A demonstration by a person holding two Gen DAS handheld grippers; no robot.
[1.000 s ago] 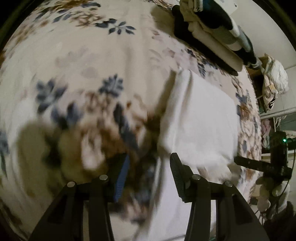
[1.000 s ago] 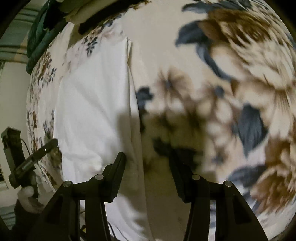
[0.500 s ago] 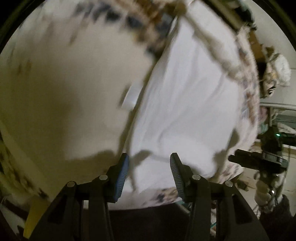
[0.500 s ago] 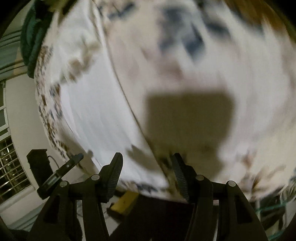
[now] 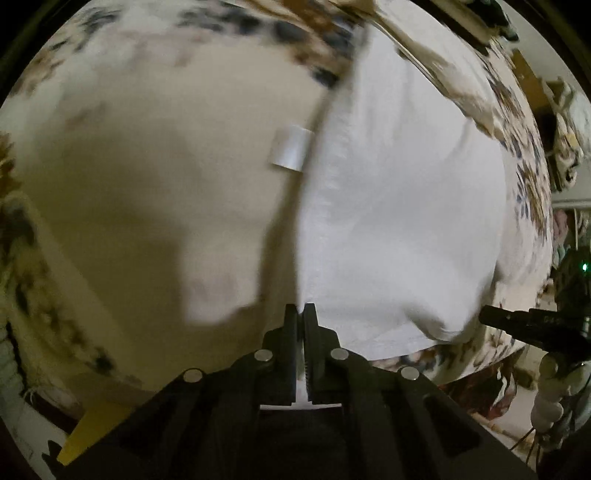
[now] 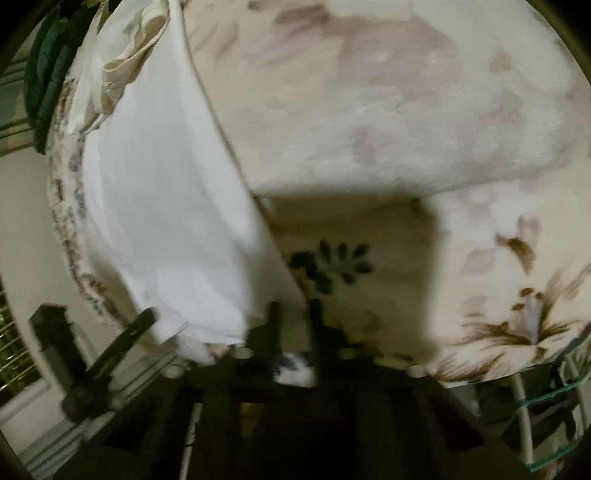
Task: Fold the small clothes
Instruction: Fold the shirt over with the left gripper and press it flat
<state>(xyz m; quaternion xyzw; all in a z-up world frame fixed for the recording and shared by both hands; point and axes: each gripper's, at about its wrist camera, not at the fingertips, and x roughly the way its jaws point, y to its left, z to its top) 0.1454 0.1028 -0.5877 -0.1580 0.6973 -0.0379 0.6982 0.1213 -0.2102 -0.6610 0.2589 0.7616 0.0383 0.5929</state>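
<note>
A white garment point(image 5: 399, 206) lies spread on the floral bed cover, with a small white tag point(image 5: 290, 152) at its left edge. My left gripper point(image 5: 300, 310) is shut on the garment's near left hem. In the right wrist view the same white garment point(image 6: 166, 221) lies to the left. My right gripper point(image 6: 293, 310) sits at its near right corner, fingers close together with cloth between them; the view is blurred by motion.
The floral bed cover point(image 5: 129, 166) fills both views and its near edge drops off just below the grippers. A stack of folded clothes point(image 5: 480, 22) lies at the far right. A dark green cloth point(image 6: 48, 85) lies at the far left. A black camera stand point(image 5: 535, 325) stands beside the bed.
Both grippers came down to the garment's near edge and closed from wide open. The left one now pinches the hem.
</note>
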